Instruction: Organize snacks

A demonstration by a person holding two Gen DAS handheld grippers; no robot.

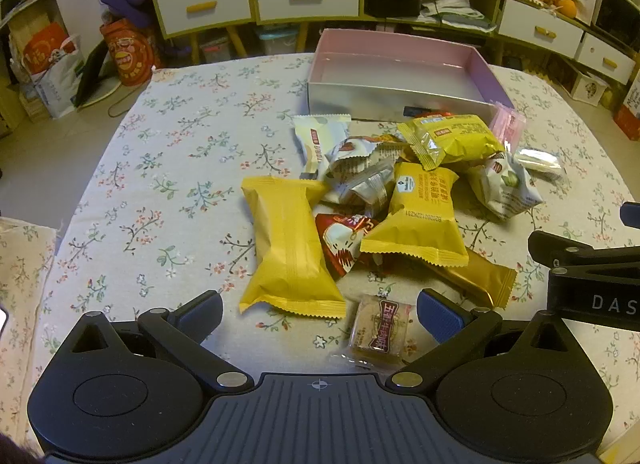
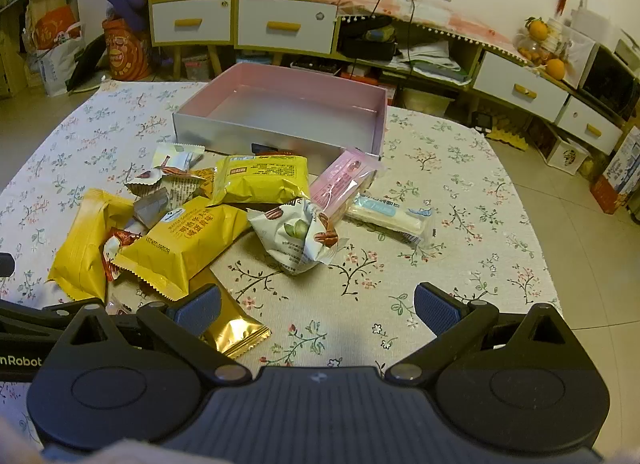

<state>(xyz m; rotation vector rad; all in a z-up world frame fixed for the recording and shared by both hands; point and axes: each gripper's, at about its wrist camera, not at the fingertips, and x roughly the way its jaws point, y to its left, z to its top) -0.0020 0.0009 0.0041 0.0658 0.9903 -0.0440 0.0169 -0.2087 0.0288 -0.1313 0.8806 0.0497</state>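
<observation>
Across the left wrist view, the left gripper (image 1: 320, 314) hung with its jaws spread wide and nothing between them, just above the near edge of the snack pile (image 1: 400, 192) on the floral tablecloth (image 1: 160, 184). A long yellow packet (image 1: 288, 240) lay directly ahead, and a small brown-labelled cake (image 1: 380, 330) sat close to the right-hand pad. The pink box (image 1: 400, 72) stood empty beyond the pile. A clean pick would probably mean closing across the yellow packet's narrow width, clear of the crimped ends, so it would not slide out. Packets low in the heap were overlapped and hard to tell apart.

From the right wrist view, the right gripper (image 2: 318, 310) was likewise spread and empty, over bare cloth beside a gold packet (image 2: 236, 334). A crumpled nut pouch (image 2: 300, 236) and a pink sachet (image 2: 344, 180) lay ahead, the box (image 2: 280, 112) behind them. The gold packet was partly hidden by the left-hand pad, and a dark item against the box wall could not be identified.
</observation>
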